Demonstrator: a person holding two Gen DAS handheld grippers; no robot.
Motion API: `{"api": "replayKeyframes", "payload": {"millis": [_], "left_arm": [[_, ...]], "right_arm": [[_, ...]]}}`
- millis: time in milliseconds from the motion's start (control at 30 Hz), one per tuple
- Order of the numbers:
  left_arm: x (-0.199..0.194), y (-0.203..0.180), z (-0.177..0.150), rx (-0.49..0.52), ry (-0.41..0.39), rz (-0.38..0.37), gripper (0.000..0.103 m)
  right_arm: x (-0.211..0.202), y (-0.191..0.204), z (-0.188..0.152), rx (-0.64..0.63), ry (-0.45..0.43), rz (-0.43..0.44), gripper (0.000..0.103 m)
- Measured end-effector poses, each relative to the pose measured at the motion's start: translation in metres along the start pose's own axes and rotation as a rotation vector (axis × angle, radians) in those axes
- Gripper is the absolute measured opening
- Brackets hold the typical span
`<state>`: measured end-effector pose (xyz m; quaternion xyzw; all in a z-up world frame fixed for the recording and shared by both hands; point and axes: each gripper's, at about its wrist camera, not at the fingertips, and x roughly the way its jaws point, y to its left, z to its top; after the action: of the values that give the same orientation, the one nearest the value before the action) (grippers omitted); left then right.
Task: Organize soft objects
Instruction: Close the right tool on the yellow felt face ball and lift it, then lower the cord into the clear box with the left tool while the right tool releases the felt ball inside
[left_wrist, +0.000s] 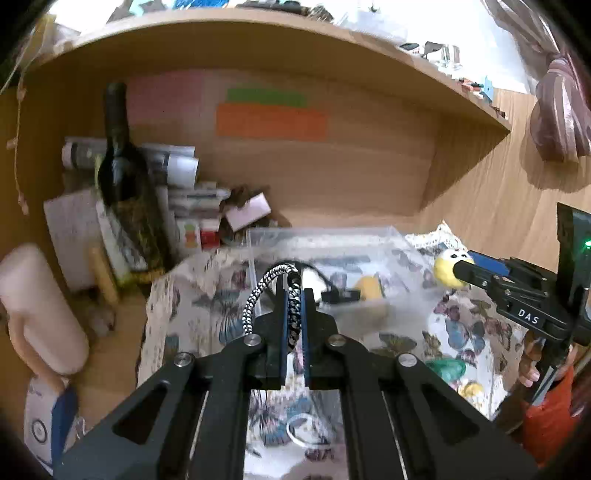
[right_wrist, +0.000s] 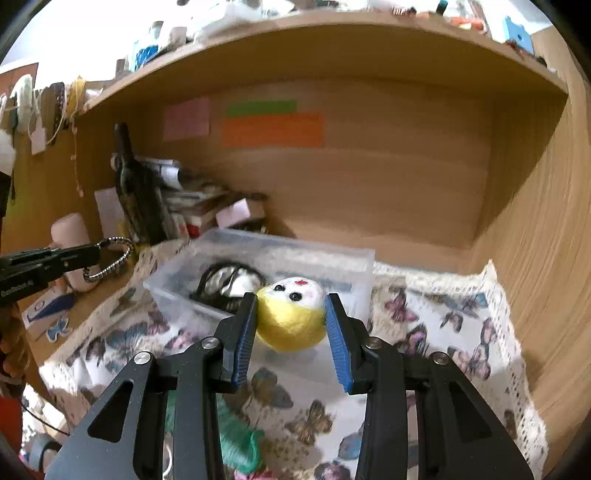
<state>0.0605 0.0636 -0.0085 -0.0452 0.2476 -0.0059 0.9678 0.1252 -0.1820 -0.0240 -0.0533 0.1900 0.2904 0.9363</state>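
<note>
My left gripper (left_wrist: 294, 295) is shut on a black-and-white braided cord loop (left_wrist: 258, 295), held above the clear plastic bin (left_wrist: 325, 236); the loop also shows in the right wrist view (right_wrist: 110, 258). My right gripper (right_wrist: 291, 314) is shut on a yellow-and-white plush ball with a face (right_wrist: 291, 314), held over the near edge of the bin (right_wrist: 295, 251). The ball also shows in the left wrist view (left_wrist: 448, 271). The bin holds a black-and-white soft item (right_wrist: 229, 284) and something yellow (left_wrist: 369, 288).
A butterfly-print cloth (right_wrist: 443, 325) covers the desk under a wooden shelf. A dark bottle (left_wrist: 118, 147), papers and boxes (left_wrist: 192, 210) stand at the back left. A pink-white roll (left_wrist: 40, 306) stands left. A green stretchy item (right_wrist: 240, 443) lies on the cloth near me.
</note>
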Motion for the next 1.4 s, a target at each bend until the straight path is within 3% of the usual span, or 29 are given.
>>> {"api": "replayKeyframes", "payload": {"millis": [367,933,1267,1400], "left_arm": [[0.037,-0.022,0.033,0.058,-0.017,-0.001,0.005],[0.137,-0.023,0.019,0.068,0.224,-0.019,0.005],[0.150,-0.026,0.013,0.065,0.276,-0.053,0.006],[0.148,-0.027,0.012,0.068,0.281,-0.056,0.014]], "right_arm": [[0.020,-0.011,0.021,0.000,-0.007,-0.003,0.034],[0.092,-0.023,0.002,0.013,0.189,-0.034,0.034],[0.106,-0.020,-0.004,-0.002,0.239,-0.028,0.036],[0.108,-0.020,-0.003,-0.003,0.247,-0.030,0.038]]}}
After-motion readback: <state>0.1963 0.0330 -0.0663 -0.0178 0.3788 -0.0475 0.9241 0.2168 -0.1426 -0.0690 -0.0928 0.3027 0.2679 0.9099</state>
